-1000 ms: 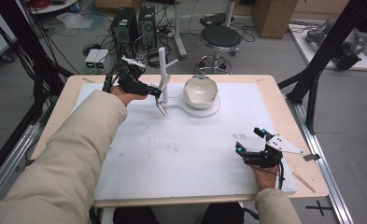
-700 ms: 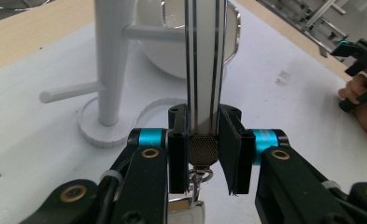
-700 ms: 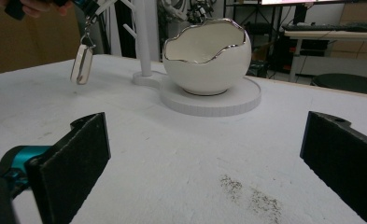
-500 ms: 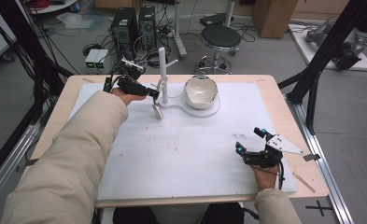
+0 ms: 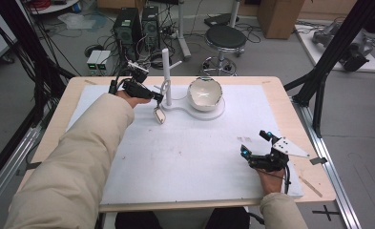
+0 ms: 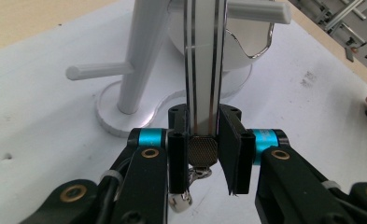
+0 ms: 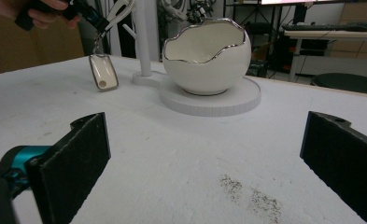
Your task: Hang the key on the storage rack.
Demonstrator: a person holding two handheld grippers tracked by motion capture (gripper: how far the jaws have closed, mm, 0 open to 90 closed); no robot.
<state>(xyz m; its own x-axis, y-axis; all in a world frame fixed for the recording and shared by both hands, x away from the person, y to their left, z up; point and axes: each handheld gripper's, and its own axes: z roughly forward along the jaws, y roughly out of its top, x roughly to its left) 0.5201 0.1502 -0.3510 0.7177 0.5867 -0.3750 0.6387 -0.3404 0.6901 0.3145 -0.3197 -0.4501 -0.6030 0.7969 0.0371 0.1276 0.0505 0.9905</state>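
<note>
One keychain [image 5: 159,114] hangs clamped in the left tongs [image 5: 157,98]; right tongs [image 5: 256,145] gape apart, one bowl [image 5: 204,93] beyond.

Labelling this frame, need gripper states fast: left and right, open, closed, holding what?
Left gripper: closed on the keychain strap, tag hanging beside the white stand.
Right gripper: open, holding nothing, low over the table.

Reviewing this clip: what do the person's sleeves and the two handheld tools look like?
Both sleeves are beige, padded jacket fabric. The left tool is black, with flat black jaw pads, turquoise collars and brass-coloured rivets. The right tool is black with blue-lit tips, a grey three-cornered plate on top and a black cable trailing.
</note>
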